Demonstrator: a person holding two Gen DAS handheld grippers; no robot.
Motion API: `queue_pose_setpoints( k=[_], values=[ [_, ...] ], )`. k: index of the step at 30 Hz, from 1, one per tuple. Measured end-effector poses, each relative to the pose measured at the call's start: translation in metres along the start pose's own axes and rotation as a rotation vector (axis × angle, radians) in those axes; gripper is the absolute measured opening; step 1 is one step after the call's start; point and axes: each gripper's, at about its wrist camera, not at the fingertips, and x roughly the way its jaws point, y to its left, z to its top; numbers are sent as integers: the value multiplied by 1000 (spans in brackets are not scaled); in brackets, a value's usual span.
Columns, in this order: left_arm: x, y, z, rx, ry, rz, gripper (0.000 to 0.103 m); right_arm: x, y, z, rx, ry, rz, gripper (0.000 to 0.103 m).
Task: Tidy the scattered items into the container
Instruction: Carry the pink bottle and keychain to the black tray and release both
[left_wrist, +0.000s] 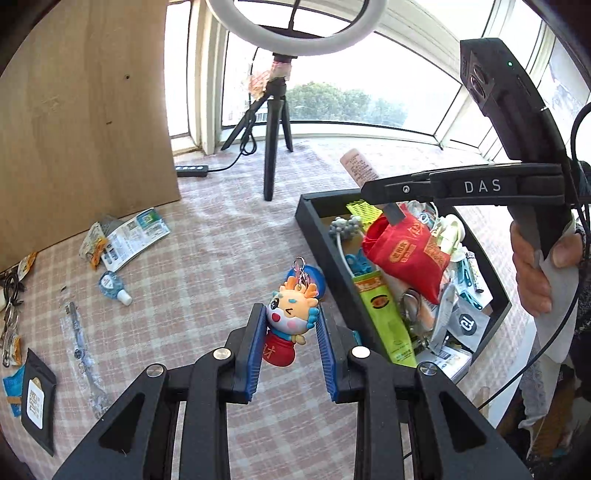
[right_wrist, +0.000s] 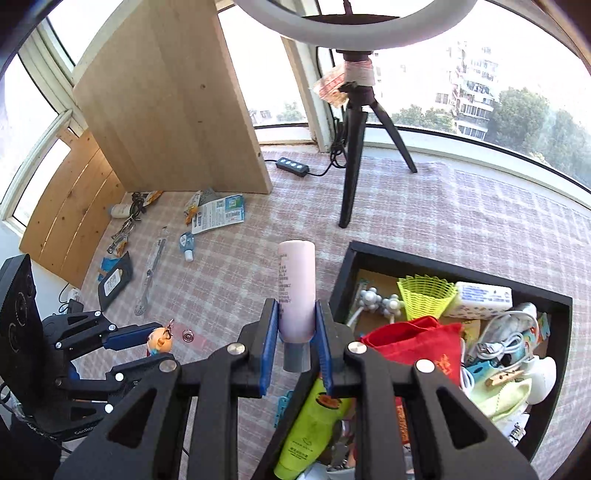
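The left gripper (left_wrist: 290, 325) has its jaws clenched on the keychain (left_wrist: 291, 314), beside the tray (left_wrist: 325, 251). The right gripper (right_wrist: 295, 325) grasps the tube (right_wrist: 296, 291) at the tray's edge. Each should clear the rim, then release over a free gap.

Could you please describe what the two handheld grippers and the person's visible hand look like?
Both grippers are black plastic linkages with silver pivot rivets and ribbed blue pads lining the jaws: the left gripper and the right gripper. Seen from the left wrist, the right unit carries white "DAS" lettering, a pistol-style handle, a small green light and thin black cables. The bare right hand on it presses a white tissue against the handle.
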Motion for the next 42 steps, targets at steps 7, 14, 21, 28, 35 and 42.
queue_pose_setpoints(
  k=[7,14,21,28,35,42],
  values=[
    [36,-90,39,93,18,-110,26,-51,-108,-37,180,-44,-140,20],
    [65,-167,70,157,8,-139,27,-77,-169,-73,287,-53,-209,20],
    [72,-189,74,164,-14,-104,72,-96,-192,-86,378,-142,-168,57],
    [60,-152,67,106,-34,-49,72,-88,-165,-72,314,-129,-136,57],
    [45,-73,50,-36,-33,62,72,-52,-113,-44,210,-84,-53,57],
    [34,40,14,-256,-26,208,71,5,-32,-10,42,-27,26,57]
  ],
)
